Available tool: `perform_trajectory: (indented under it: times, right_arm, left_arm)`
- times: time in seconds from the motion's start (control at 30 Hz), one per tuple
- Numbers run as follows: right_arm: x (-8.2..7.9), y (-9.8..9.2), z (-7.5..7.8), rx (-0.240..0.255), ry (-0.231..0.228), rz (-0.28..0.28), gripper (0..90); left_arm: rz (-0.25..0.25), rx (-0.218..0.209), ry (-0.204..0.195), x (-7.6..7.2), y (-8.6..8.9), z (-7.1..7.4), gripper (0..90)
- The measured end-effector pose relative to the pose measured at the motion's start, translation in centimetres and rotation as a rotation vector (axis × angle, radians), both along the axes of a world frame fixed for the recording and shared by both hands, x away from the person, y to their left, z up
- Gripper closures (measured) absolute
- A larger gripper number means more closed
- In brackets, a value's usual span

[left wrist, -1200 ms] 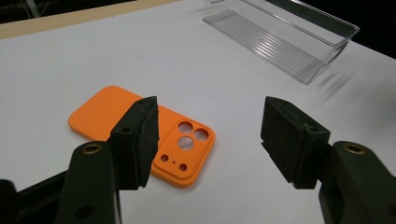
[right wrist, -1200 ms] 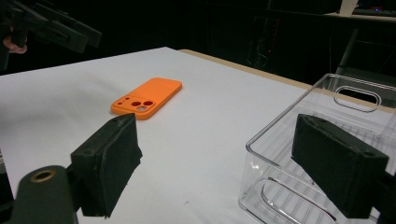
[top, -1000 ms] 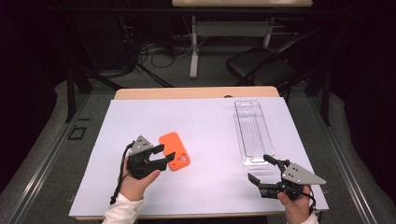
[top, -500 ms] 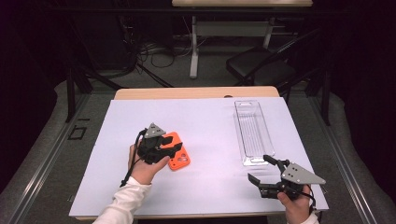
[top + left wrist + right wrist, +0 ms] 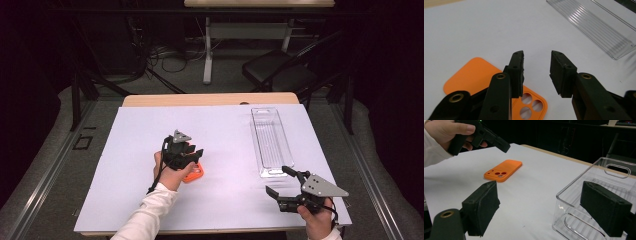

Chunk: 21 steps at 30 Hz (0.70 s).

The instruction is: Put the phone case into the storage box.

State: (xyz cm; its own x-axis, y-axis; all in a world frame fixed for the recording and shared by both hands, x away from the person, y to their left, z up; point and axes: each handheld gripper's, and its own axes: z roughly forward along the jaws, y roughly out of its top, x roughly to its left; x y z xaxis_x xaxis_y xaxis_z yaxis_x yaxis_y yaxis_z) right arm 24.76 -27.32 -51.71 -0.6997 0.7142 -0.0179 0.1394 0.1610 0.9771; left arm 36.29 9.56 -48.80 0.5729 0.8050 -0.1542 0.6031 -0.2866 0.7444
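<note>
An orange phone case (image 5: 193,173) lies flat on the white sheet, camera holes up (image 5: 502,171). My left gripper (image 5: 192,156) hovers over it and hides most of it in the high view. In the left gripper view the case (image 5: 474,75) lies below and behind the left jaw. The left gripper (image 5: 536,56) is open; its jaws have just been closing, with nothing between them. My right gripper (image 5: 276,179) rests at the front right, open wide and empty (image 5: 540,187), by the near end of a clear plastic tray (image 5: 270,140).
The clear tray (image 5: 599,185) is long, ribbed and empty, with handle cut-outs at its ends; it also shows in the left gripper view (image 5: 599,27). The white sheet (image 5: 150,125) covers a wooden table (image 5: 210,99). A chair and cables stand beyond the far edge.
The left hand has moved right from beside the case to above it, and its jaws stand narrower. The case and the right gripper have stayed in place.
</note>
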Motion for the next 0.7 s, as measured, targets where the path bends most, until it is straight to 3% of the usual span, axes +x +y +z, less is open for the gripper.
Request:
perform_trajectory:
  times: [0.2,0.4,0.53,0.6,0.7]
  right_arm:
    - [0.1,0.0,0.0,-0.005,0.001,0.006,14.3]
    - [0.1,0.0,-0.1,-0.005,0.002,0.009,14.3]
    - [0.1,0.0,-0.1,-0.009,0.005,0.014,14.3]
    - [0.1,0.0,-0.1,-0.009,0.006,0.016,14.3]
    - [0.1,0.0,-0.1,-0.016,0.012,0.019,14.3]
  left_arm:
    - [0.051,0.041,0.013,0.5,-1.0,-1.1,63.6]
    - [0.050,0.051,0.057,0.9,-1.4,-2.1,68.1]
    - [0.045,0.049,0.083,1.2,-1.6,-2.7,74.9]
    - [0.058,0.041,0.083,1.3,-1.6,-3.0,76.0]
    - [0.078,0.025,0.116,1.4,-1.5,-3.4,80.8]
